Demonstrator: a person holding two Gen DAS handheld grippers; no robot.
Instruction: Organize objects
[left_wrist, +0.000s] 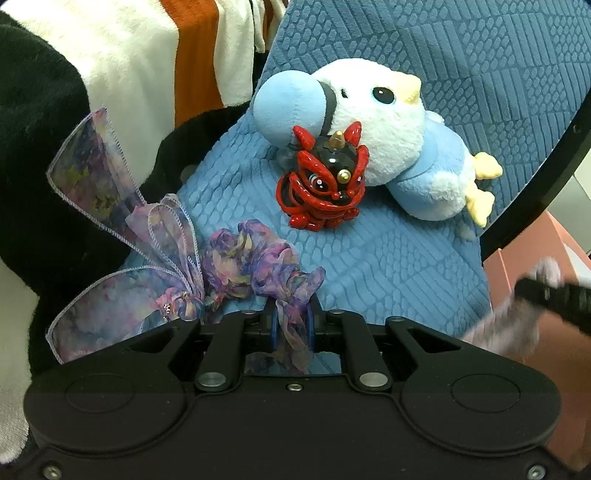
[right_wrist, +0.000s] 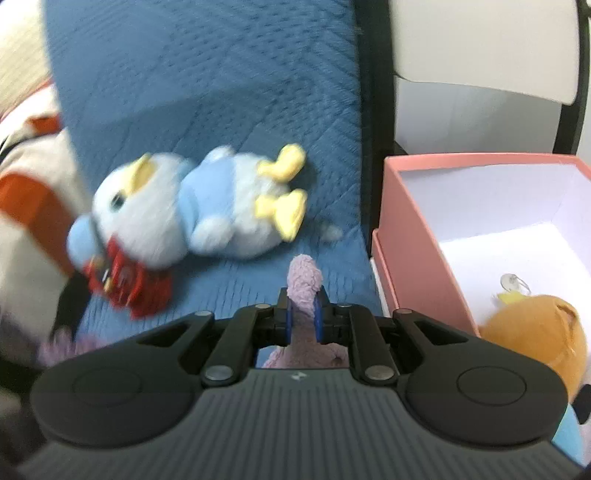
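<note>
My left gripper (left_wrist: 291, 325) pinches the floppy, light scrunchie (left_wrist: 258, 269) by its ruffle; my right gripper (right_wrist: 304, 314) clamps a soft purple plush (right_wrist: 304, 280).

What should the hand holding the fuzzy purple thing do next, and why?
Probably swing the right gripper a little to the right, over the pink box. It is shut on the fuzzy purple toy, the box sits open just beside it, and an orange plush already lies inside. The left gripper is busy, clamped on the purple scrunchie.
</note>
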